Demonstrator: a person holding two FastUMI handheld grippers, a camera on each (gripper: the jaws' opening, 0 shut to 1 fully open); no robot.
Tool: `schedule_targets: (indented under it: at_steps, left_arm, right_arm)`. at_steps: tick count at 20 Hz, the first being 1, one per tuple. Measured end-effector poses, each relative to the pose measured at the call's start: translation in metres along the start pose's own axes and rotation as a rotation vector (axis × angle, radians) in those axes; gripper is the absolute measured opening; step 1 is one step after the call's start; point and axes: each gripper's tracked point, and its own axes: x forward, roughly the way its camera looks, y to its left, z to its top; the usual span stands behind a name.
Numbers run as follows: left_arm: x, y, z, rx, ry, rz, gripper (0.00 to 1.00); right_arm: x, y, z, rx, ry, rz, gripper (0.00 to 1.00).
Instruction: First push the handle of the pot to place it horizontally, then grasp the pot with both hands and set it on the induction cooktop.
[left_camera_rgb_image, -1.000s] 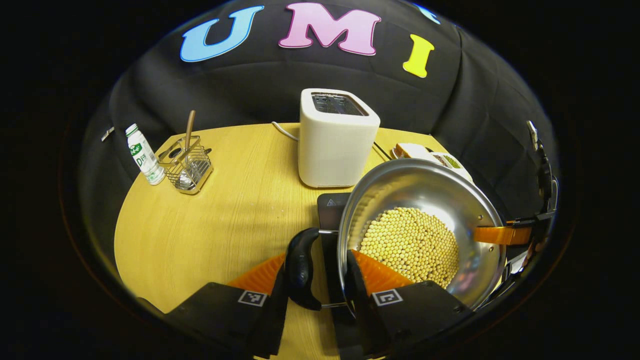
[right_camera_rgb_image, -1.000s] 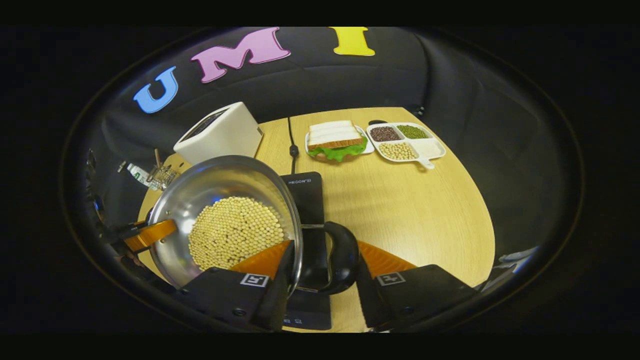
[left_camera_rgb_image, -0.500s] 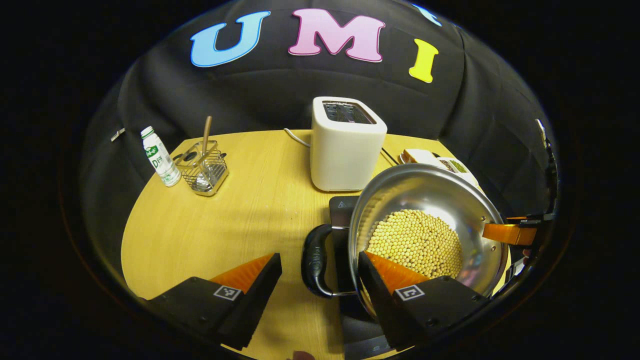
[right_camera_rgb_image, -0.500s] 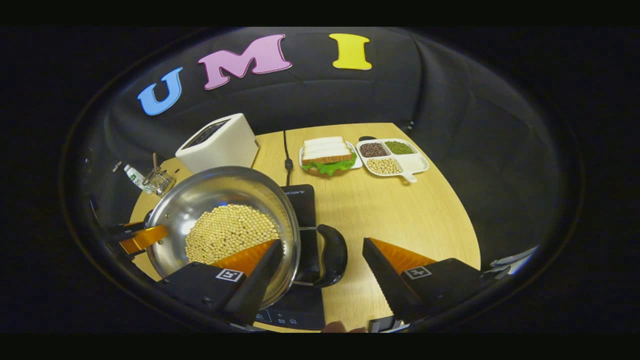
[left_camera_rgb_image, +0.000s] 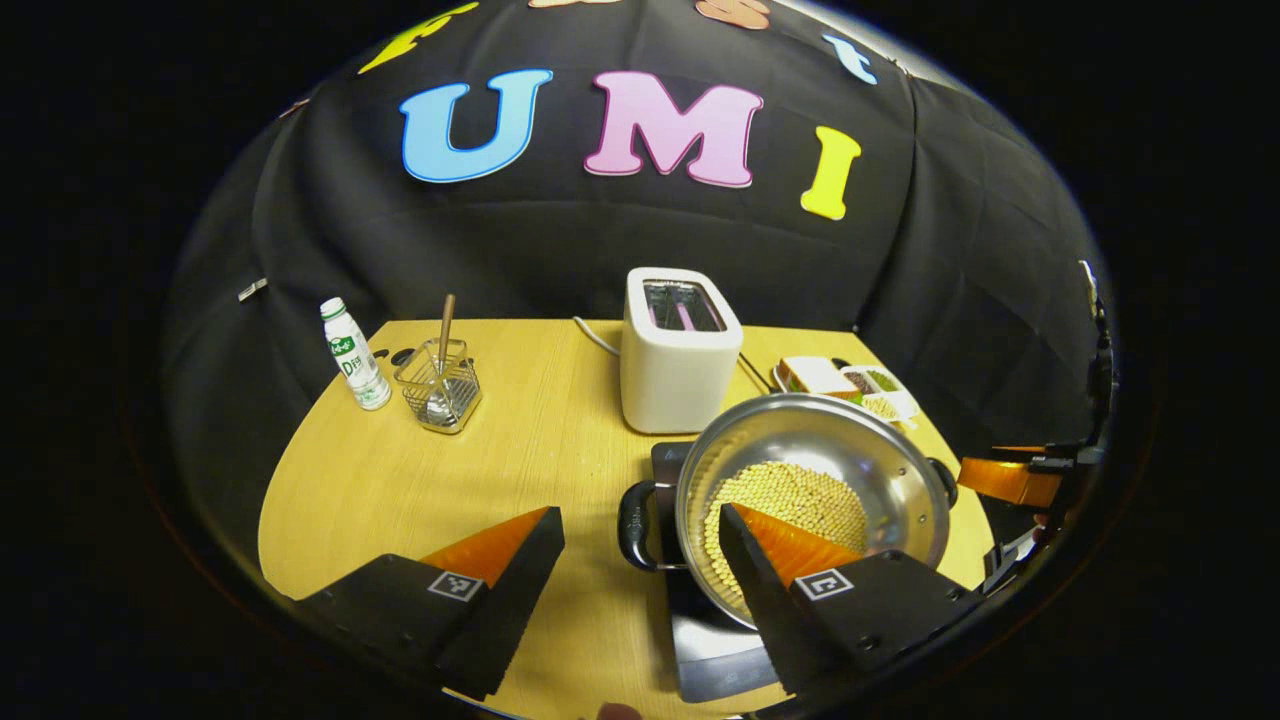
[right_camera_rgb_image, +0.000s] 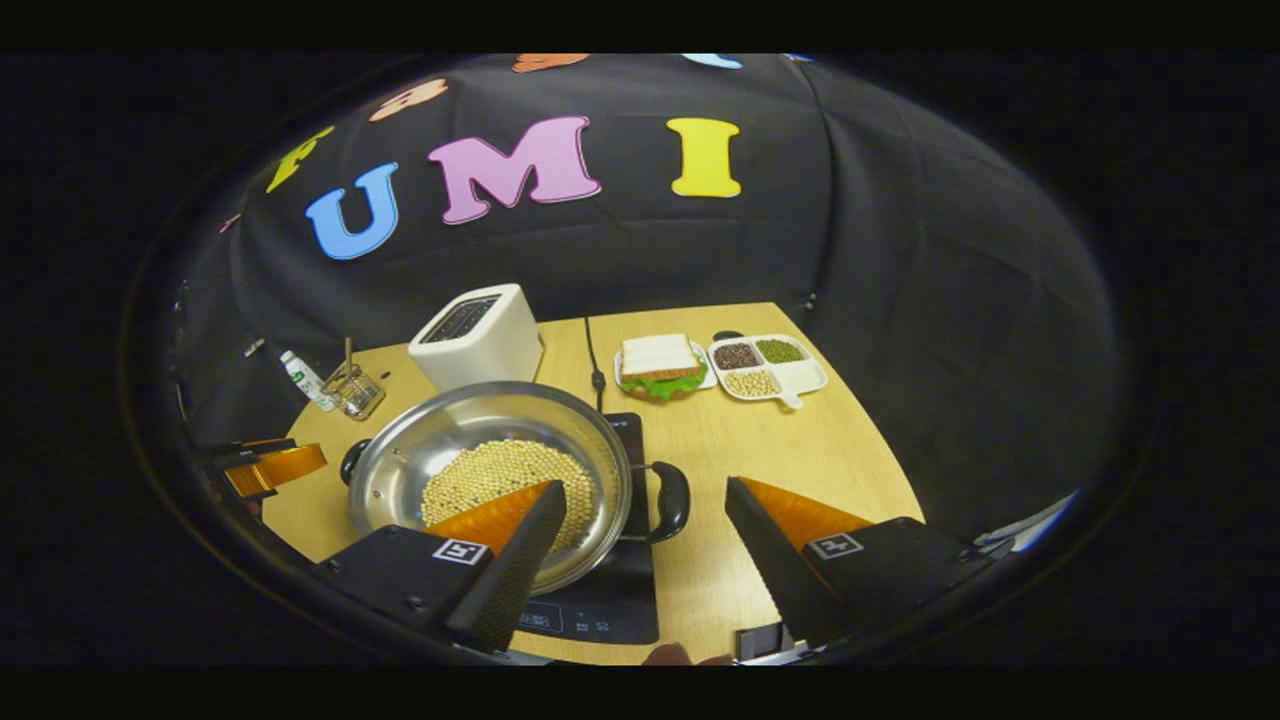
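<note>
One pot of yellow beans, seated on induction cooktop, bench; left claw and right claw both spread, gripping nothing.

A light wooden table with a rounded near edge carries everything here. Back left stands a small white bottle, and just beside it a wire basket with a stick-like utensil poking up. Centre back, a white toaster sits upright, its cord trailing off behind. In front of it lies the black induction cooktop, flat on the wood, with the pot of pale beans on top. Far right at the back rest a plate with a sandwich and, just beside it, a white divided tray of assorted beans.
</note>
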Motion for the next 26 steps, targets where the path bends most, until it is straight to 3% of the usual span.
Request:
schedule_targets:
  at_steps: [14, 21, 24, 26]
  left_arm:
    - [-0.141, -0.005, 0.085, 0.032, -0.347, -0.022, 0.95]
    - [-0.196, -0.004, 0.089, 0.013, -0.476, -0.040, 0.95]
    - [-0.212, -0.002, 0.082, 0.021, -0.508, -0.066, 0.95]
    - [-0.218, 0.006, 0.079, 0.031, -0.522, -0.045, 0.95]
  right_arm:
    - [-0.131, 0.056, 0.094, -0.062, -0.375, 0.062, 0.99]
    - [-0.182, 0.085, 0.110, -0.036, -0.525, 0.107, 0.99]
    - [-0.193, 0.091, 0.108, -0.050, -0.556, 0.098, 0.99]
    - [-0.201, 0.092, 0.107, -0.045, -0.571, 0.082, 0.99]
